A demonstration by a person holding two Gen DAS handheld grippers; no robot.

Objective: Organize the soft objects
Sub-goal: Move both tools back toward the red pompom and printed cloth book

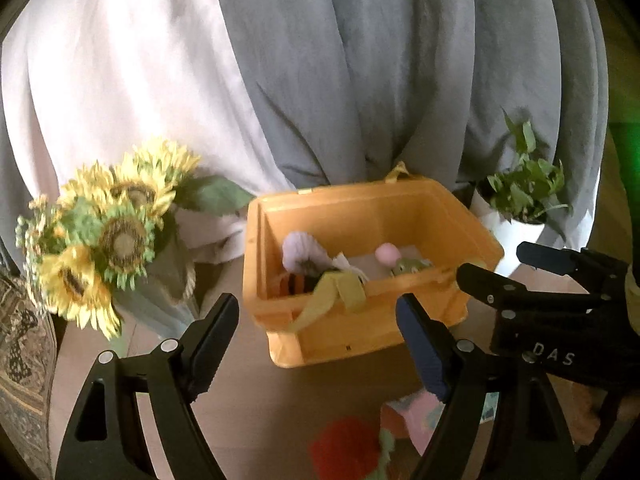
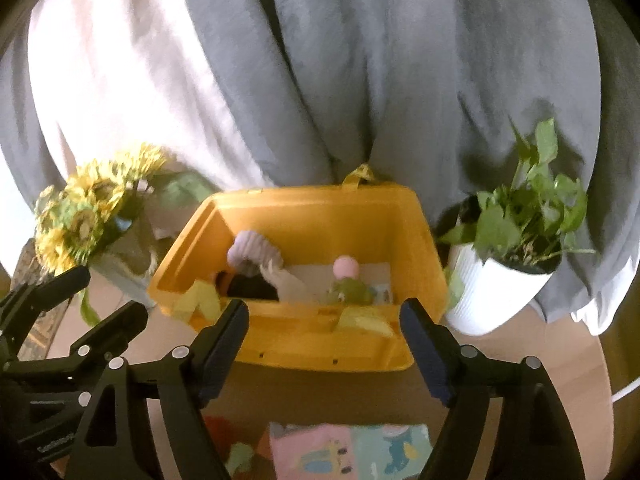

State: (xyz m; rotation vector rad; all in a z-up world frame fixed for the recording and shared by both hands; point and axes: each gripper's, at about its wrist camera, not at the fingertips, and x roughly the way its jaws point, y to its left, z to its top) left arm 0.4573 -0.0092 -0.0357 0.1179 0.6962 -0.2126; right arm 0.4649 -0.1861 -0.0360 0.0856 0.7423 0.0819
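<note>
A yellow bin stands open on the floor just beyond both grippers. Inside lie a lilac plush, a pink ball toy on a green toy, and a yellow strap draped over the near wall. My left gripper is open and holds nothing. Beside it, my right gripper is also open and holds nothing. On the floor below the fingers lie a red plush and a pink-and-blue soft book.
A bunch of sunflowers stands left of the bin. A leafy plant in a white pot stands to its right. Grey and white curtains hang close behind. A patterned rug borders the far left.
</note>
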